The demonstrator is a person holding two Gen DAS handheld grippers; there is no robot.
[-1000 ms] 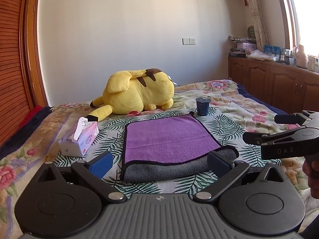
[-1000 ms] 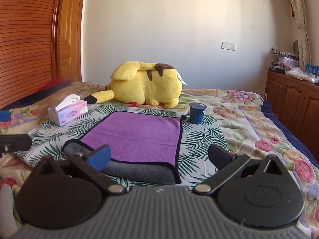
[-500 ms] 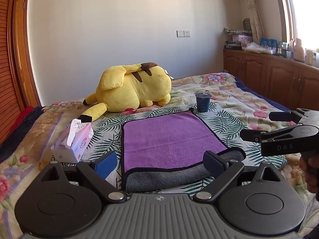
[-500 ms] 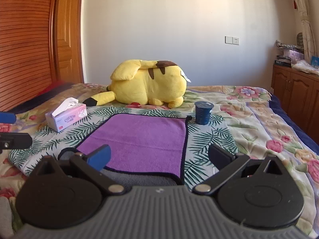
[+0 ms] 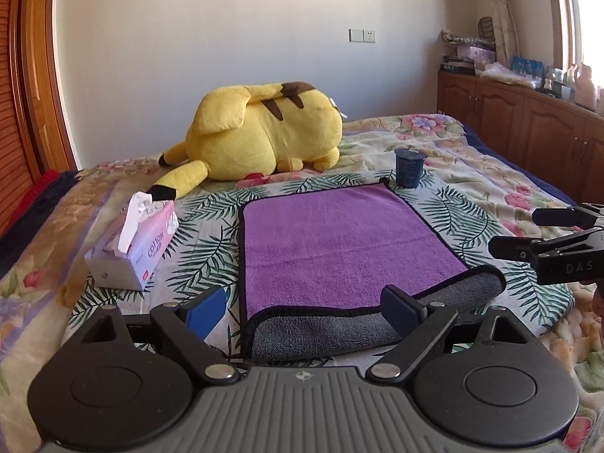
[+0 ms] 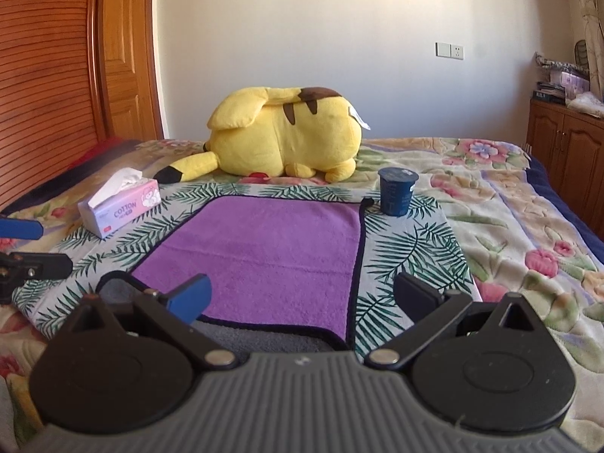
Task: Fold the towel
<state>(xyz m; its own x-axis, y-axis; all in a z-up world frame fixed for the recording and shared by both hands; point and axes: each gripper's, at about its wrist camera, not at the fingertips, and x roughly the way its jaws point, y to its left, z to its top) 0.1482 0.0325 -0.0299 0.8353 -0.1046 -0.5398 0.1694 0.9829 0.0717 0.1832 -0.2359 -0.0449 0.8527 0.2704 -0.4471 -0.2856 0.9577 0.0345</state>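
A purple towel (image 5: 339, 241) with a black hem and grey underside lies folded on the bed, its grey fold at the near edge; it also shows in the right wrist view (image 6: 264, 253). My left gripper (image 5: 305, 305) is open and empty, just in front of the towel's near edge. My right gripper (image 6: 302, 294) is open and empty over the near right part of the towel. The right gripper also shows at the right edge of the left wrist view (image 5: 509, 232), and the left gripper at the left edge of the right wrist view (image 6: 49, 245).
A yellow plush toy (image 5: 264, 136) lies behind the towel. A pink tissue box (image 5: 132, 245) sits to its left, a dark blue cup (image 5: 409, 168) at its far right corner. Wooden cabinets (image 5: 528, 128) line the right wall, a wooden door (image 6: 124, 56) the left.
Both grippers have drawn back slightly from the towel and the views have shifted; the towel has not moved. Both grippers stay open.
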